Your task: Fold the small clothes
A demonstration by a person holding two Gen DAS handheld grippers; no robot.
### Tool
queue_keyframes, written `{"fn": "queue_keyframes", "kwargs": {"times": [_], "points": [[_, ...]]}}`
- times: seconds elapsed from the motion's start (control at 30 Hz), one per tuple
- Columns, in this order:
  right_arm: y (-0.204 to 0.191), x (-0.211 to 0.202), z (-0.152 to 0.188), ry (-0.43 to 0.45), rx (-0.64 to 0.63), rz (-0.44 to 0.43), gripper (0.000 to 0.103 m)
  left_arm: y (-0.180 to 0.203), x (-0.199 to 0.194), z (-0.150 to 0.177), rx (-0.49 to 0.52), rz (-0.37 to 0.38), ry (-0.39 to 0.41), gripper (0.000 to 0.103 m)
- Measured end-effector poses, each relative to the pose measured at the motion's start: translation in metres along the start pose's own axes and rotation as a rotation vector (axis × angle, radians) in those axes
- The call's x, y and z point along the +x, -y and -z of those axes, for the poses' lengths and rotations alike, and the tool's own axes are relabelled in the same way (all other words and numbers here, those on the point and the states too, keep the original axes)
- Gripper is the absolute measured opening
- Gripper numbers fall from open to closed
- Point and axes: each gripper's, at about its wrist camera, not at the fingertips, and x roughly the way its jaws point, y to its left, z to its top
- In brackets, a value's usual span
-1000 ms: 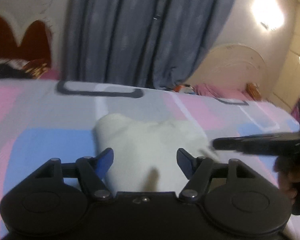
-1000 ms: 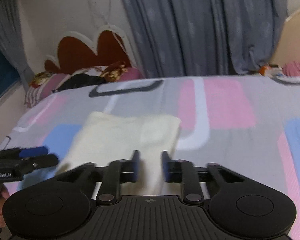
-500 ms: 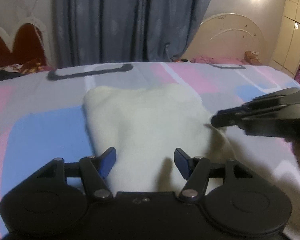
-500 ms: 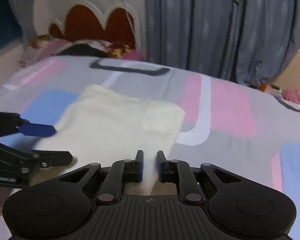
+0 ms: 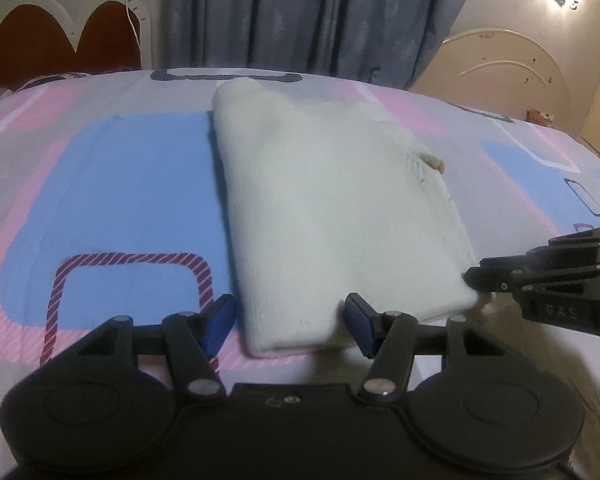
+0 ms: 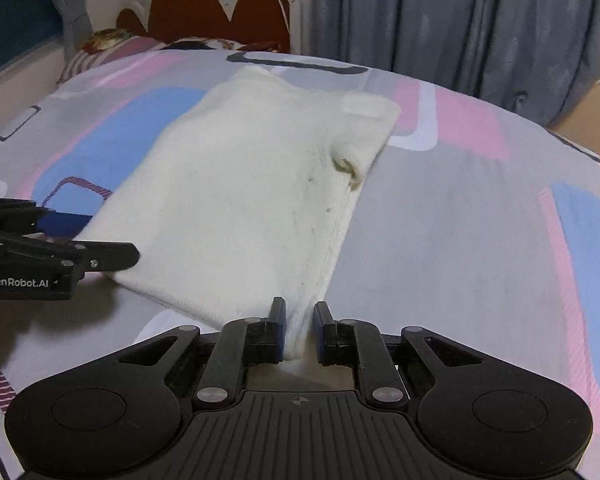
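Note:
A cream knit garment [image 5: 332, 208] lies folded flat on the patterned bed sheet [image 5: 112, 184]; it also shows in the right wrist view [image 6: 252, 184]. My left gripper [image 5: 290, 328] is open, its blue pads on either side of the garment's near-left corner. My right gripper [image 6: 298, 334] is nearly closed around the garment's near-right corner, with cloth between its pads. Each gripper shows at the edge of the other's view: the right one [image 5: 540, 276], the left one [image 6: 52, 248].
The bed sheet has pink, blue and grey blocks. A red and white headboard [image 6: 224, 12] and pillows [image 6: 112, 48] stand at the far left. Grey curtains [image 5: 320, 12] hang behind the bed. A second cream headboard [image 5: 500, 64] is at the far right.
Both grippers have come down and closer to the garment's near edge. The right gripper's jaws have narrowed onto the near-right corner. The left gripper stays open.

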Motion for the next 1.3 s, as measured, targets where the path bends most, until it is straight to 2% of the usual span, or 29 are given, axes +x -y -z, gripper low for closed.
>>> {"fn": "queue_keyframes", "kwargs": {"times": [0.13,0.33,0.6,0.77,0.87,0.97,1.1,1.13,1.17,1.2,1.23,1.3], "points": [[0.0,0.002,-0.005,-0.007,0.039,0.008,0.014,0.0,0.0,0.001,0.006,-0.003,-0.003,0.062],[0.0,-0.002,0.005,0.019,0.075,0.017,0.013,0.002,0.001,0.004,-0.001,-0.007,0.008,0.062],[0.004,-0.001,0.005,0.025,0.077,0.016,0.013,0.002,0.0,0.007,-0.001,-0.021,0.012,0.063],[0.005,-0.001,0.005,0.025,0.078,0.016,0.013,0.007,0.0,0.003,0.013,-0.047,-0.001,0.063],[0.002,0.001,0.001,0.013,0.04,0.029,0.014,0.011,-0.003,-0.001,0.009,-0.086,-0.016,0.068],[0.004,-0.012,-0.003,0.019,0.06,0.021,0.014,0.021,-0.021,-0.001,-0.011,-0.124,-0.012,0.069],[0.009,-0.057,0.007,0.076,0.146,-0.013,0.015,0.04,-0.064,0.018,-0.004,-0.127,0.043,0.075],[0.009,-0.07,0.014,0.087,0.158,-0.02,0.025,0.045,-0.073,0.023,-0.007,-0.131,0.047,0.075],[0.007,-0.08,0.019,0.1,0.164,-0.02,0.05,0.05,-0.084,0.03,-0.009,-0.132,0.052,0.076],[0.006,-0.095,0.028,0.129,0.168,-0.01,0.06,0.055,-0.094,0.036,-0.008,-0.132,0.058,0.076],[0.004,-0.106,0.034,0.148,0.168,-0.01,0.063,0.061,-0.105,0.042,-0.003,-0.144,0.068,0.077],[0.0,-0.131,0.049,0.166,0.178,-0.014,0.063,0.075,-0.13,0.055,0.012,-0.18,0.119,0.077]]}}
